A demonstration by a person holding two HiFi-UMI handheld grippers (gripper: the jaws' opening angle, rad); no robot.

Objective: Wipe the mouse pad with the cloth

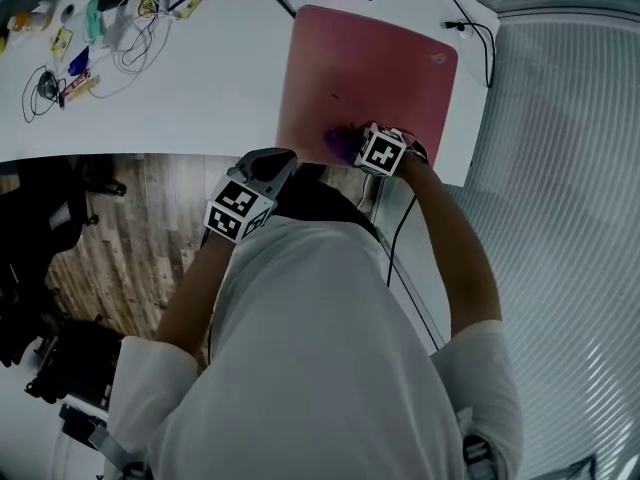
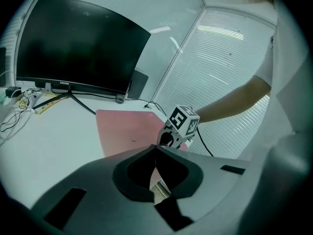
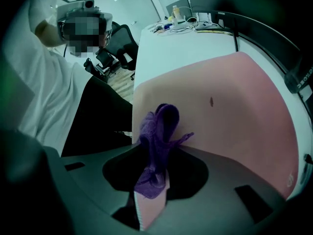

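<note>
The pink mouse pad (image 1: pixel 368 73) lies on the white surface (image 1: pixel 190 88), at its near edge and close to the right end. A small dark spot (image 3: pixel 211 101) sits on the pad.

The right claw (image 3: pixel 155 166) is squeezed tight on the purple cloth (image 3: pixel 159 133). The cloth sticks out past the claw tips in a crumpled bunch, and its front end lies on the near part of the pad. In the head view only a bit of the cloth shows. The marker cube hides the rest, and it hides the claw tips too.

The left claw (image 2: pixel 154 150) is closed with nothing in it. Its tips meet, and a thin pale strip shows below them. It is held just by the near left corner of the pad, at the edge of the surface. I cannot tell if it touches the pad.

A big dark monitor (image 2: pixel 78 48) stands at the back, and its top is cut off. Some wires and small things (image 1: pixel 95 38) lie far to the left, too small to make out. The person's white shirt (image 1: pixel 320 358) fills the bottom of the head view.
</note>
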